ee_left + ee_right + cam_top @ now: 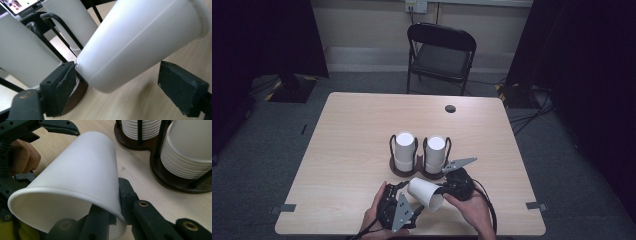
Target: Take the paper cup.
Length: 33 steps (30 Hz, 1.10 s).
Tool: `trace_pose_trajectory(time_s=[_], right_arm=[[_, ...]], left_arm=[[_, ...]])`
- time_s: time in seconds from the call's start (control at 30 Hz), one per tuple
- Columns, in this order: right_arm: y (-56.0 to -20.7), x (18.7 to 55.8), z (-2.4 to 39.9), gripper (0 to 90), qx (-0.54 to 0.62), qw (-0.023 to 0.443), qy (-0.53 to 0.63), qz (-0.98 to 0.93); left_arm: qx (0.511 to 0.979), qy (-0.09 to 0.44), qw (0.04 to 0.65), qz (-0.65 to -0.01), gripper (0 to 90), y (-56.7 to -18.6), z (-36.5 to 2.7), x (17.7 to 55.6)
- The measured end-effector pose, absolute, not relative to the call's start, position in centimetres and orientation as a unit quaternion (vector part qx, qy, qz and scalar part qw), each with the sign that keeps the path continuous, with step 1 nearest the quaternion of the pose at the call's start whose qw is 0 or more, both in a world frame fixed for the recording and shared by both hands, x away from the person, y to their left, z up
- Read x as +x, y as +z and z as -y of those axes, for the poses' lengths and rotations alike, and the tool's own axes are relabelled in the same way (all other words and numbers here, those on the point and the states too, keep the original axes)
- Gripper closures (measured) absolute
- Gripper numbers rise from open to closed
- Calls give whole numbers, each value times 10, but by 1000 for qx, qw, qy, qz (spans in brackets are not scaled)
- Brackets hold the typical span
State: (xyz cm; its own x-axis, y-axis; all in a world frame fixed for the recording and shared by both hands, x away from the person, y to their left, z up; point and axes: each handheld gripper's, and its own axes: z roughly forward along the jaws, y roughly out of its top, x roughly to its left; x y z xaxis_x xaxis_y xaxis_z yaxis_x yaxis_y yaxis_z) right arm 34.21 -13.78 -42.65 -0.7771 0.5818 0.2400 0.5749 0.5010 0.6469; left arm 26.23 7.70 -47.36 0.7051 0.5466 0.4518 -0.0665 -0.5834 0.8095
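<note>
Here, cup (75, 182) rim sits pinched in right hand-held gripper (117, 202).

No text, label, brand, number or sign can be read; the cup (140, 42) is plain white; the stacked cups (187, 150) carry no print; a screen (20, 5) at one corner is too blurred to read.

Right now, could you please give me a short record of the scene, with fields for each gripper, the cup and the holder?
right gripper: shut on the loose cup's wall near the rim, one jaw inside
left gripper: open, jaws either side of the cup's base
loose cup: white, tilted, held above the table
holder: dark, two stacks of white cups upside down
</note>
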Motion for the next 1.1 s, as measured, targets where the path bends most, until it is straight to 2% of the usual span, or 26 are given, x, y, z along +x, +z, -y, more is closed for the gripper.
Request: trace_pose_trajectory(time_s=[0.37,0.53,0.93,1.1], right_arm=[[-426,346,129,865,328,-12,347,-878],[-425,348,120,875,318,-18,348,-882],[-428,353,114,883,314,-28,352,-881],[-430,353,110,891,311,-37,350,-883]], left_arm=[[826,361,414,-128,87,-474,-66,264],[822,364,420,-126,147,-473,-62,264],[813,370,430,-129,157,-472,-51,263],[810,375,434,-123,192,-469,-50,261]])
